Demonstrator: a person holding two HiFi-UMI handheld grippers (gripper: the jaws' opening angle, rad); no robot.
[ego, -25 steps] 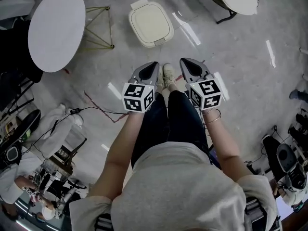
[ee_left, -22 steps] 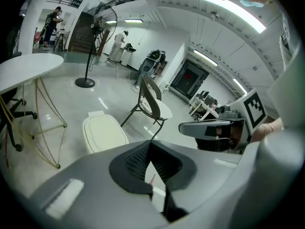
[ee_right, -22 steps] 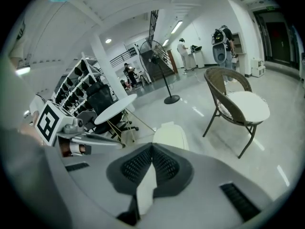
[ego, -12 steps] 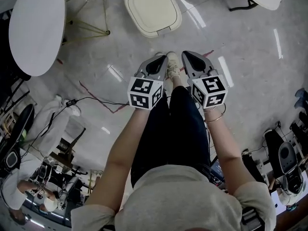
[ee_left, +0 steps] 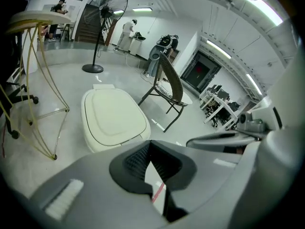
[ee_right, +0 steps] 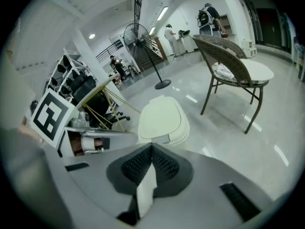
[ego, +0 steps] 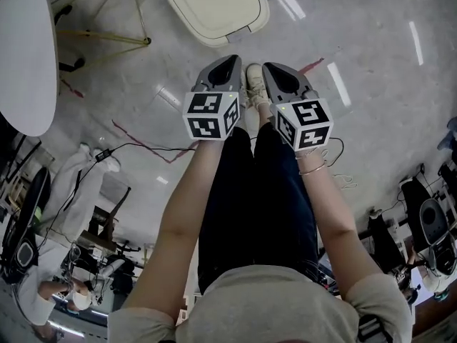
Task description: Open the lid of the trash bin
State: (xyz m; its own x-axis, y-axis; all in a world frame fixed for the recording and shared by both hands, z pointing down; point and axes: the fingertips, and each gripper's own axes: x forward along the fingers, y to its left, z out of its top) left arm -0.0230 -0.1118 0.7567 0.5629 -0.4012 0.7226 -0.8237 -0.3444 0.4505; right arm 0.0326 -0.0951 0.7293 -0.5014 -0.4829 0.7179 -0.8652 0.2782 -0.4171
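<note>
Head view's top edge cuts off the trash bin (ego: 214,9).

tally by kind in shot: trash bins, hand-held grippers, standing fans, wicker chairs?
trash bin: 1
left hand-held gripper, right hand-held gripper: 2
standing fan: 1
wicker chair: 1
Total: 5

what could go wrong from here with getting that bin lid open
Both the left gripper and right gripper are shut, and the lid lies flat and closed on the trash bin; shut tips may skid off it. The bin stands free on glossy floor, so a push could slide it. The yellow wire table legs beside it could snag the left gripper.
</note>
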